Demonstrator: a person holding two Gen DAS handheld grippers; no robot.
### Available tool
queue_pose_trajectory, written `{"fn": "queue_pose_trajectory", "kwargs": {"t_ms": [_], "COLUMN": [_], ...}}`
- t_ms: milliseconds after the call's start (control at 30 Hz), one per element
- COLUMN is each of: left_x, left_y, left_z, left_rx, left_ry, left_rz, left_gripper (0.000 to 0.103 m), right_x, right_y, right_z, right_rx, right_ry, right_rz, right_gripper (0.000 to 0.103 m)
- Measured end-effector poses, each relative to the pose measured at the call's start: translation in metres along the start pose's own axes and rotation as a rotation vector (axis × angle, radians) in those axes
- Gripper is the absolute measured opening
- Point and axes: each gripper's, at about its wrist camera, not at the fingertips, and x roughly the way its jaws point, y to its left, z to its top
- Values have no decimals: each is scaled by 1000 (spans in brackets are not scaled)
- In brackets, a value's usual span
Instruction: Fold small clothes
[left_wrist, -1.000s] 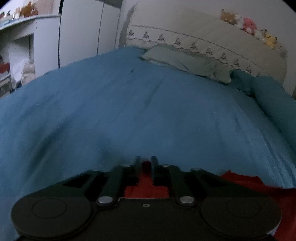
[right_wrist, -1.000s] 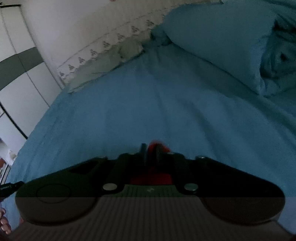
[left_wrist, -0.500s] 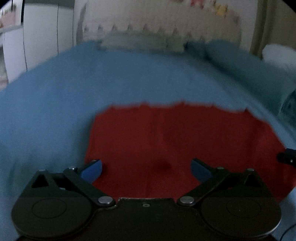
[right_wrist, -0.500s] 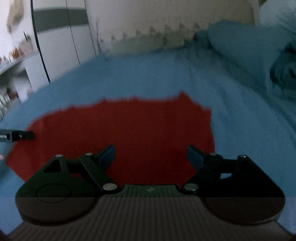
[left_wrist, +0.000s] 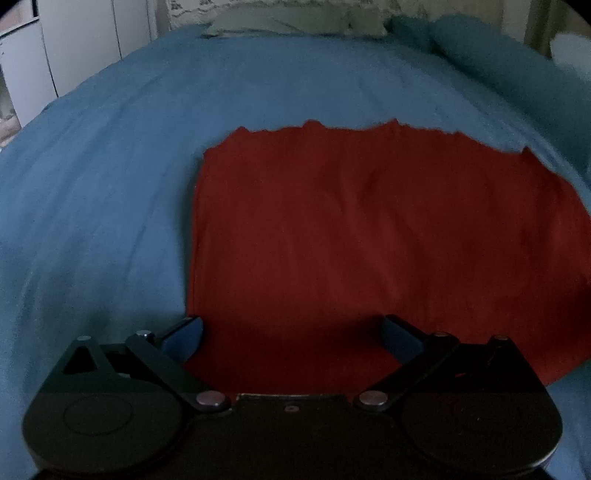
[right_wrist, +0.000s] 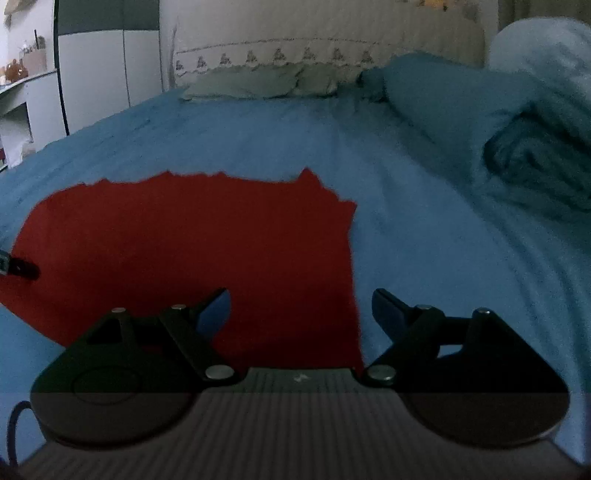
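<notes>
A red cloth lies flat on the blue bedspread, its far edge ragged. My left gripper hovers open over the cloth's near left part, nothing between its blue pads. In the right wrist view the same red cloth fills the left half. My right gripper stands open above the cloth's near right edge, its left finger over red fabric and its right finger over the bedspread. A dark tip of the left gripper pokes in at the far left.
A grey-green pillow and a patterned headboard stand at the bed's far end. Rolled blue bedding is heaped on the right. White wardrobe doors and shelves stand to the left.
Both grippers were shut on the red cloth a second ago. They have since opened wide and let it go, and it now lies spread on the bed in front of them.
</notes>
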Motion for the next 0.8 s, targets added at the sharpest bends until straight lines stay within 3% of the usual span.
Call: {"fn": "queue_pose_trajectory", "kwargs": {"t_ms": [67, 167, 267, 367, 533, 800], "left_x": [-10, -37, -66, -84, -89, -61], "left_y": [-6, -16, -26, -43, -81, -107], "left_z": [2, -2, -10, -17, -23, -23], "left_rx": [28, 45, -28, -76, -36, -11], "left_ry": [19, -24, -16, -30, -66, -65], "left_rz": [35, 52, -42, -146, -148, -162], "left_gripper": [103, 103, 103, 103, 103, 103], "right_x": [-19, -54, -78, -97, -82, -33], "right_y": [2, 4, 6, 7, 6, -16], "right_z": [8, 15, 13, -3, -31, -55], "right_rx": [8, 27, 73, 121, 273, 638], "right_ry": [6, 50, 101, 94, 151, 89], "right_rz": [-27, -43, -13, 41, 54, 26], "right_gripper": [99, 100, 101, 101, 100, 97]}}
